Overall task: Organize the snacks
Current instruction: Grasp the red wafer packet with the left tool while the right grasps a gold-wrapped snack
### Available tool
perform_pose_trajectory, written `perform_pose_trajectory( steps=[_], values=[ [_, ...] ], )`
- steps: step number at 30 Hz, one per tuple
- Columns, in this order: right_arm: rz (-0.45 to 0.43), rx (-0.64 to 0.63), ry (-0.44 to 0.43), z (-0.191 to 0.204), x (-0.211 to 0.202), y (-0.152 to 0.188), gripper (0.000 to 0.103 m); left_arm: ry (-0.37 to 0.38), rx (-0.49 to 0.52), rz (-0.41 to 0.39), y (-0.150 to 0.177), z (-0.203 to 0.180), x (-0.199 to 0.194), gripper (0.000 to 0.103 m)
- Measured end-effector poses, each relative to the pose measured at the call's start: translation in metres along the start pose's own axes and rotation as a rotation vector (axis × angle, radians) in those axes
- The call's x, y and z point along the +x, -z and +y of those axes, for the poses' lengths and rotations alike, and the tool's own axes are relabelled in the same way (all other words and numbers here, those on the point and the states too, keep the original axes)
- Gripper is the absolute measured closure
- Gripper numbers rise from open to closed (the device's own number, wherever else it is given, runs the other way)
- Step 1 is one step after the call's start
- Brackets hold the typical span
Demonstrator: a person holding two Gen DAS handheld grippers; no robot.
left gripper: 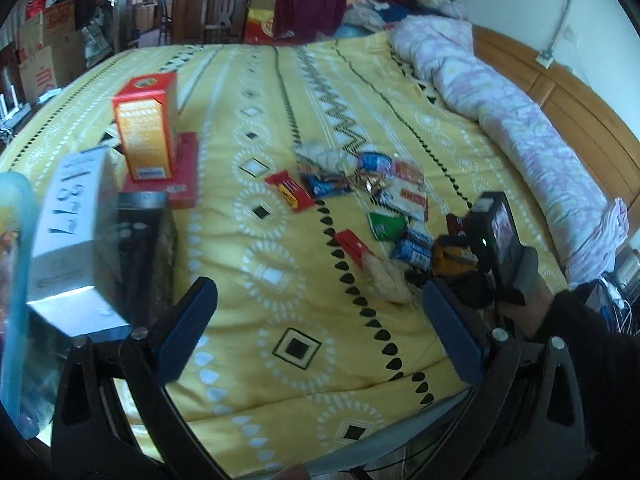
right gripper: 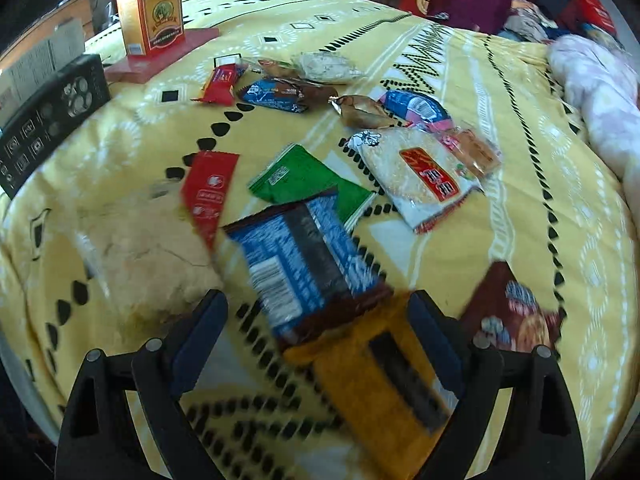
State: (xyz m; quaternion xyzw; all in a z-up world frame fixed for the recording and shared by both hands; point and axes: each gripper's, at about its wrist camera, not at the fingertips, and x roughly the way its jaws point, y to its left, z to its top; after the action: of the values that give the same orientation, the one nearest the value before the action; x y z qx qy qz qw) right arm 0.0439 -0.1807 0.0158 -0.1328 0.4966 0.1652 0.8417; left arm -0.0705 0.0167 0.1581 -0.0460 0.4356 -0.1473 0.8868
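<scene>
Wide bare stretch of yellow bedspread [left gripper: 280, 360] between the upright orange box [left gripper: 146, 128] and the scattered snack packets [left gripper: 376, 200]: open for passing. Left of the orange box, blocked by a white box [left gripper: 72, 232] and a black box [left gripper: 140, 240]. Far right of it, a rolled quilt [left gripper: 520, 120] along the headboard.

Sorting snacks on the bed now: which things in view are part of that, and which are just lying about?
Part of the job:
green packet
blue wrapper
orange packet
white rice-cracker bag
red bar
orange-red box

Lying about:
rolled pink quilt
maroon bag
cardboard cartons
</scene>
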Motion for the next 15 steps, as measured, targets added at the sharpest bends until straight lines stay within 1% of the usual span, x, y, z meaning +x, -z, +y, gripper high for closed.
perform_pose_trajectory(
  steps=[2, 3, 4, 5, 6, 8, 9, 12, 13, 15],
  values=[
    [-0.007, 0.019, -0.037, -0.002, 0.003, -0.002, 0.018, 0.021, 0.003, 0.034, 0.001, -0.005, 0.012, 0.000],
    [-0.009, 0.033, -0.048, -0.002, 0.002, -0.002, 0.030, 0.026, 0.005, 0.050, 0.003, -0.008, 0.018, 0.000],
    [-0.014, 0.046, -0.062, -0.001, -0.001, -0.001, 0.037, 0.034, 0.003, 0.070, 0.003, -0.010, 0.025, 0.000],
    [-0.022, 0.062, -0.108, 0.002, -0.007, 0.000, 0.040, 0.041, 0.000, 0.080, 0.004, -0.011, 0.029, 0.000],
    [-0.030, 0.064, -0.130, 0.005, -0.010, 0.001, 0.051, 0.042, 0.000, 0.083, 0.005, -0.011, 0.032, 0.000],
    [-0.053, 0.067, -0.198, 0.020, -0.025, 0.006, 0.051, 0.034, -0.006, 0.094, 0.006, -0.011, 0.039, 0.000],
    [-0.054, 0.067, -0.261, 0.033, -0.032, 0.011, 0.051, 0.033, -0.017, 0.101, 0.007, -0.009, 0.042, 0.000],
    [-0.052, 0.048, -0.354, 0.063, -0.044, 0.027, 0.051, 0.035, -0.049, 0.120, 0.009, -0.006, 0.050, 0.000],
    [-0.054, 0.065, -0.400, 0.068, -0.048, 0.032, 0.051, 0.033, -0.048, 0.123, 0.010, -0.006, 0.051, 0.000],
    [-0.061, 0.112, -0.425, 0.067, -0.052, 0.039, 0.050, 0.030, -0.048, 0.125, 0.009, -0.007, 0.052, 0.000]
  ],
)
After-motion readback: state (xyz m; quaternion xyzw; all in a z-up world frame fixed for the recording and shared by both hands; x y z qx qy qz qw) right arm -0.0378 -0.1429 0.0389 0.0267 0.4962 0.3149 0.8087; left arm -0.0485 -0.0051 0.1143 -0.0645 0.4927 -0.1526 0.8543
